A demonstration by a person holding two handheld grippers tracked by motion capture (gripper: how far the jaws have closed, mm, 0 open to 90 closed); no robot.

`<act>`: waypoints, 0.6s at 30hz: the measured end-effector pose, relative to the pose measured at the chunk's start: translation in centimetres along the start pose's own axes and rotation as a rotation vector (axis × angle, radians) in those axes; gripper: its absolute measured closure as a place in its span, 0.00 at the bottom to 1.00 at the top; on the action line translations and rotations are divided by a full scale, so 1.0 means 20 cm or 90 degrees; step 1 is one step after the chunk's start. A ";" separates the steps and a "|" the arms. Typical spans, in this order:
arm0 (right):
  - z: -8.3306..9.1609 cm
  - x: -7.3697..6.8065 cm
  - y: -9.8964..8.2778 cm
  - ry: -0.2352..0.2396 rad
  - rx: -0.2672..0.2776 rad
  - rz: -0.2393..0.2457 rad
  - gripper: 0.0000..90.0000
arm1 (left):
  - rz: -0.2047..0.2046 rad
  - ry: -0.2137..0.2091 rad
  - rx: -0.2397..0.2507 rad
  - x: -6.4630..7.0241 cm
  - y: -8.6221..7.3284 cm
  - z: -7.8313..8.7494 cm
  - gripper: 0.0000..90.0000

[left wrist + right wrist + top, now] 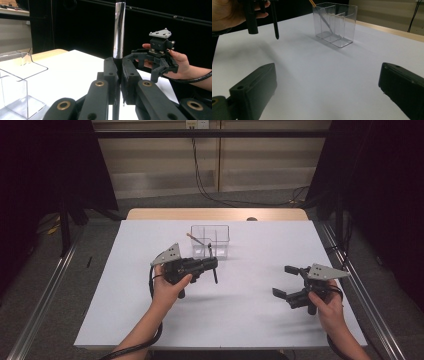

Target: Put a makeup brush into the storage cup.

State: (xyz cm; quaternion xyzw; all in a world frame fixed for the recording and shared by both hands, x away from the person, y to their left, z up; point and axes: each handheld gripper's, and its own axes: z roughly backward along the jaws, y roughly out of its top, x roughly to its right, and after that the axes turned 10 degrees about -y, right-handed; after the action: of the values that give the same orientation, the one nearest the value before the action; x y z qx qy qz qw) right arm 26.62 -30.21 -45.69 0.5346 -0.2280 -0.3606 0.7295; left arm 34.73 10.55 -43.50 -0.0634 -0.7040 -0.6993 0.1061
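Table (150, 320): white sheet, clear divided box (210, 241).
Left gripper (212, 265): clamps black pen (214, 270); its own view shows a glossy barrel.
Right gripper (287, 282): wide, empty.

the pen (214, 269) is slim and dark, with a shiny silvery barrel end (119, 30) seen in the left gripper view. it stands nearly upright, clamped between the shut jaws of the left gripper (214, 264), above the white table and just in front of the box (210, 241). its dark tip (276, 37) hangs clear of the surface. the box is clear plastic, upright, split into compartments, near the table's far middle. a thin stick with an orange end (312, 3) leans inside it.
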 end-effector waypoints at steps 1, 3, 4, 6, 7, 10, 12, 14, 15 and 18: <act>0.01 0.01 -0.01 -0.002 0.000 -0.002 0.02 | 0.000 0.000 -0.001 0.00 0.00 0.00 0.93; 0.03 0.01 -0.01 -0.008 0.000 -0.006 0.02 | 0.000 0.001 -0.001 0.00 0.00 0.00 0.93; 0.04 0.02 -0.02 -0.010 0.000 -0.007 0.02 | 0.000 0.001 -0.002 0.00 0.00 0.00 0.93; 0.05 0.03 -0.03 -0.013 0.001 -0.009 0.02 | 0.000 0.000 -0.002 0.00 0.00 0.00 0.93; 0.06 0.03 -0.03 -0.015 0.000 -0.009 0.02 | -0.001 0.000 -0.002 0.00 0.00 0.00 0.93; 0.08 0.04 -0.03 -0.019 0.002 -0.012 0.02 | 0.001 -0.002 -0.002 0.00 0.00 -0.01 0.93; 0.09 0.04 -0.04 -0.023 0.004 -0.014 0.02 | 0.002 -0.002 -0.004 0.00 0.00 -0.01 0.93; 0.11 0.04 -0.05 -0.026 0.006 -0.015 0.02 | 0.002 -0.002 -0.005 0.00 0.00 -0.01 0.93; 0.11 0.04 -0.05 -0.026 0.005 -0.019 0.02 | 0.001 -0.002 -0.005 0.00 0.00 -0.01 0.93; 0.12 0.04 -0.07 -0.030 0.003 -0.018 0.02 | 0.001 0.000 -0.006 0.00 0.00 -0.01 0.93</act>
State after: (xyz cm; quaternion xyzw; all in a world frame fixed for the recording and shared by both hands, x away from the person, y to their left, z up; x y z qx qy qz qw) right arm 25.03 -32.53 -46.19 0.5310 -0.2383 -0.3824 0.7177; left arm 34.79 10.45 -43.58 -0.0645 -0.7005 -0.7027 0.1061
